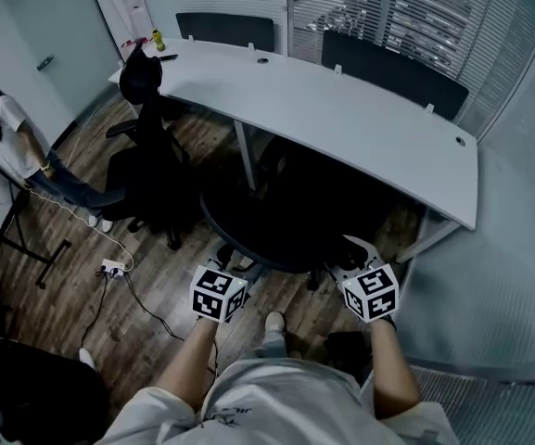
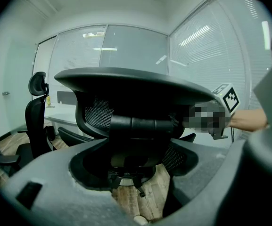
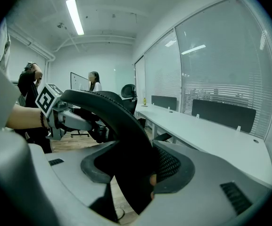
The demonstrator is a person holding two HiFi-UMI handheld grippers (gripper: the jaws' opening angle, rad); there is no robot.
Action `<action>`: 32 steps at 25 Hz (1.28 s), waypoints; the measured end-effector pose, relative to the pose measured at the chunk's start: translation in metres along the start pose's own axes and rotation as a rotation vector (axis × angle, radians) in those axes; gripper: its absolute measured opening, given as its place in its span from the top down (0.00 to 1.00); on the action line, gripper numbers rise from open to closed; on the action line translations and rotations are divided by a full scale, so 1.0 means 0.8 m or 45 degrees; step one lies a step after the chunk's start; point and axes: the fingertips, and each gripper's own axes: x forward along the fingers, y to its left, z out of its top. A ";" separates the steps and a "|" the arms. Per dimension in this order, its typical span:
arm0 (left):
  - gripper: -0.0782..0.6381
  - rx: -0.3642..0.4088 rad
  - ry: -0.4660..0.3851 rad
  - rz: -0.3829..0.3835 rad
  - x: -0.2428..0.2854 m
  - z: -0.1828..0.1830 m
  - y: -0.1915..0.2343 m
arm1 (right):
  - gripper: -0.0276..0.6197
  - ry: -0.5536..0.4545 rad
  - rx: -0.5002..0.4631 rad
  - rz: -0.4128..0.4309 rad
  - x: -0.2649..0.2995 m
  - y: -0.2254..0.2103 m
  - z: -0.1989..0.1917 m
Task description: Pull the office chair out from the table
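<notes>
In the head view, we saw the left tool (image 1: 231, 269) and the right tool (image 1: 353, 260) side by side at the near rim of the chair (image 1: 286, 221), one toward each end of its back. The chair stood just ahead of both tools, its seat partly under the desk (image 1: 341, 109), which ran across beyond them. Well to the left of the left tool stood a second chair (image 1: 146, 156), by the desk's far end. Farther left a person (image 1: 3, 128) stood on the wooden floor (image 1: 146, 295).

In the left gripper view, the left tool's (image 2: 140, 135) jaws held a black bar of the chair back between them. The curved top rim arched just above. The right tool showed to the right, on that same rim.

In the right gripper view, the right tool's (image 3: 140, 168) jaws were clamped on the rim. The rim ran up and leftward from between them to the left tool. The desk lay to the right.
</notes>
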 end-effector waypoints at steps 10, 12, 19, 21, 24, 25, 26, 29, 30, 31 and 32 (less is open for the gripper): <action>0.44 -0.012 -0.008 0.020 -0.052 -0.029 -0.023 | 0.65 -0.018 -0.002 0.029 -0.033 0.049 -0.019; 0.44 -0.013 -0.012 0.023 -0.063 -0.036 -0.029 | 0.65 -0.022 -0.004 0.033 -0.040 0.059 -0.024; 0.44 -0.011 -0.015 0.032 -0.095 -0.060 -0.044 | 0.65 -0.032 -0.013 0.054 -0.059 0.092 -0.042; 0.44 -0.017 -0.020 0.040 -0.104 -0.063 -0.047 | 0.65 -0.035 -0.015 0.059 -0.064 0.101 -0.043; 0.44 -0.023 -0.021 0.045 -0.115 -0.071 -0.055 | 0.65 -0.039 -0.022 0.070 -0.074 0.110 -0.049; 0.44 -0.023 -0.020 0.047 -0.118 -0.074 -0.058 | 0.65 -0.040 -0.022 0.073 -0.076 0.113 -0.051; 0.44 -0.021 -0.019 0.048 -0.122 -0.076 -0.059 | 0.65 -0.041 -0.022 0.074 -0.078 0.116 -0.052; 0.44 -0.020 -0.020 0.049 -0.132 -0.077 -0.061 | 0.65 -0.042 -0.024 0.072 -0.083 0.125 -0.051; 0.44 -0.020 -0.019 0.048 -0.135 -0.077 -0.061 | 0.65 -0.043 -0.024 0.072 -0.084 0.129 -0.051; 0.44 -0.021 -0.016 0.048 -0.139 -0.079 -0.061 | 0.65 -0.043 -0.024 0.074 -0.085 0.132 -0.051; 0.44 -0.022 -0.012 0.048 -0.142 -0.081 -0.061 | 0.65 -0.042 -0.024 0.076 -0.086 0.136 -0.052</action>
